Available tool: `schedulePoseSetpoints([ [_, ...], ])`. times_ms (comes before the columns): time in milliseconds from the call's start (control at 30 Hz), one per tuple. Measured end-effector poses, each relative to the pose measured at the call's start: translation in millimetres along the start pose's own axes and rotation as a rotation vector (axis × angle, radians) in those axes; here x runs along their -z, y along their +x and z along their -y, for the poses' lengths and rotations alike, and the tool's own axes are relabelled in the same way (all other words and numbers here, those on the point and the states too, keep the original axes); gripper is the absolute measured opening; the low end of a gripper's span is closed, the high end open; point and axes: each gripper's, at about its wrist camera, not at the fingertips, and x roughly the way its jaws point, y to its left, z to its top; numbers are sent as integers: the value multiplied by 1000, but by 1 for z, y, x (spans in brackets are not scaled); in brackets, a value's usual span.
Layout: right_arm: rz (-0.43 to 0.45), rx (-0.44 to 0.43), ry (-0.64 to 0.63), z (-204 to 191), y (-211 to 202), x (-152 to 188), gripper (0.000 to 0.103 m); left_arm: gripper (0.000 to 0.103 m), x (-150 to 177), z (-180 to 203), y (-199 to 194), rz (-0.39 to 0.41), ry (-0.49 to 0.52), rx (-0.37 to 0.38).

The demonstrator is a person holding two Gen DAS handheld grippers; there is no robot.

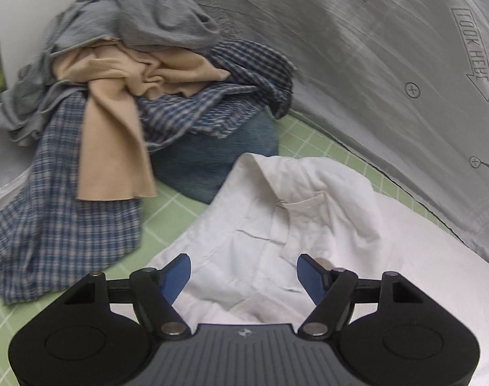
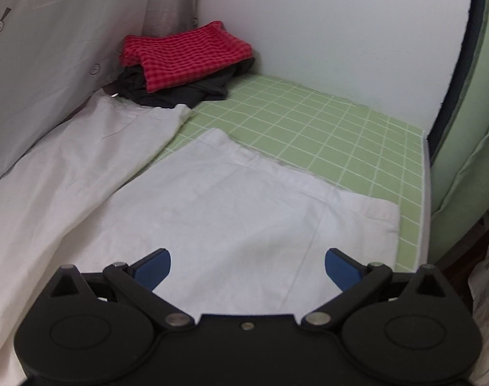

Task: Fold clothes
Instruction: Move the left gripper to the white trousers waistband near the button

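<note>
A white collared shirt (image 1: 276, 212) lies on the green checked sheet (image 1: 167, 209). Its collar (image 1: 296, 206) is rumpled in front of my left gripper (image 1: 244, 276), which is open and empty just above the shirt's chest. In the right wrist view the shirt's lower part (image 2: 212, 212) lies flat, with a sleeve (image 2: 83, 148) stretched along the left. My right gripper (image 2: 247, 267) is open and empty over the shirt's hem area.
A heap of unfolded clothes (image 1: 122, 74), grey, beige and blue plaid, sits at the back left on a blue cushion (image 1: 218, 157). A folded red checked garment (image 2: 186, 54) lies on a black one (image 2: 180, 91) in the far corner. A grey curtain (image 1: 373, 64) hangs alongside.
</note>
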Motion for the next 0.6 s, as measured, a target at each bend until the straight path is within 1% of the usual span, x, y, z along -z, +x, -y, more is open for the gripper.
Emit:
schedulePoseSetpoints([
  [67, -11, -18, -35, -20, 1, 4, 103, 62, -4, 11, 16, -29, 25, 36],
  [100, -20, -20, -54, -29, 2, 6, 103, 57, -4, 15, 22, -49, 35, 55],
  [133, -31, -21, -73, -37, 3, 9, 103, 55, -3, 16, 25, -68, 24, 82],
  [233, -66, -28, -121, -57, 7, 20, 103, 54, 1, 16, 31, -120, -47, 176],
  [300, -89, -32, -147, -66, 10, 25, 103, 54, 5, 12, 34, -140, -117, 229],
  [433, -104, -42, -198, -77, 11, 30, 103, 54, 6, 8, 48, -149, -195, 282],
  [600, -101, -55, -221, -81, 8, 30, 103, 56, -1, -1, 64, -130, -335, 331],
])
